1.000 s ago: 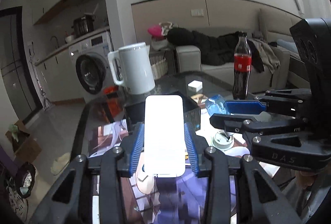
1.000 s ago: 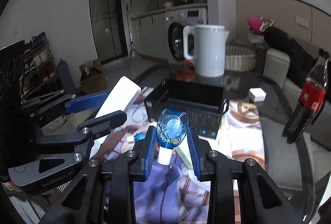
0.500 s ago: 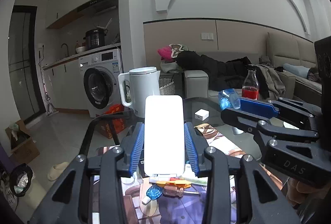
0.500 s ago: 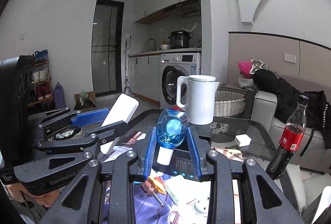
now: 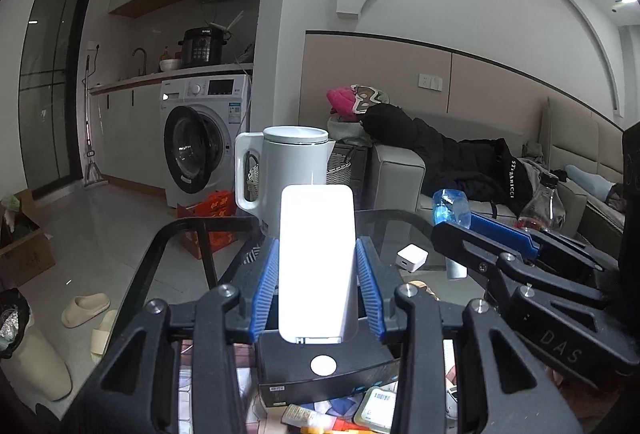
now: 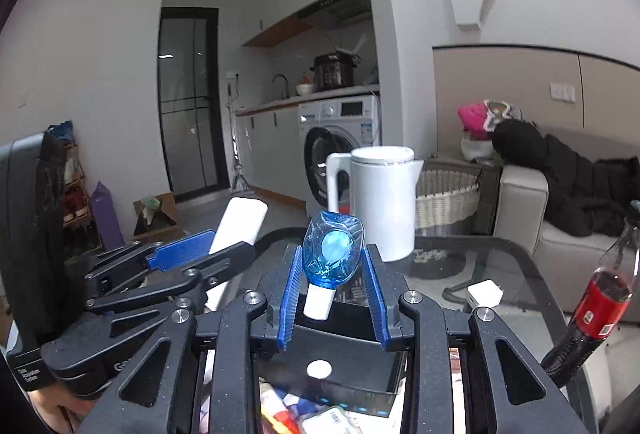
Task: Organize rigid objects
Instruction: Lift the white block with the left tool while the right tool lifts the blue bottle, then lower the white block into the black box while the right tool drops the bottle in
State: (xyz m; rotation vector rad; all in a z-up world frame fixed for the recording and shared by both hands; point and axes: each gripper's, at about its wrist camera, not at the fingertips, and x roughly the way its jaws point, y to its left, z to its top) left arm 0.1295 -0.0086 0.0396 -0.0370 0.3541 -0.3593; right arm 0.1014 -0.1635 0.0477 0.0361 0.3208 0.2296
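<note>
At frame centre, the left gripper [image 5: 316,274] clamps a white case [image 5: 317,266]. The right gripper [image 6: 332,290], stamped "DAS", clamps a blue bottle [image 6: 333,250]. A black jacket [image 5: 460,161] at right reads "STARARICCI".

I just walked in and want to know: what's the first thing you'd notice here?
The glowing white rounded rectangular block, pinched upright in the left gripper, fills the middle of its view. Beside it the right gripper clamps a small clear blue faceted bottle with a white cap. Behind both, a tall white plastic kettle stands on the far edge of the dark glass table.
</note>
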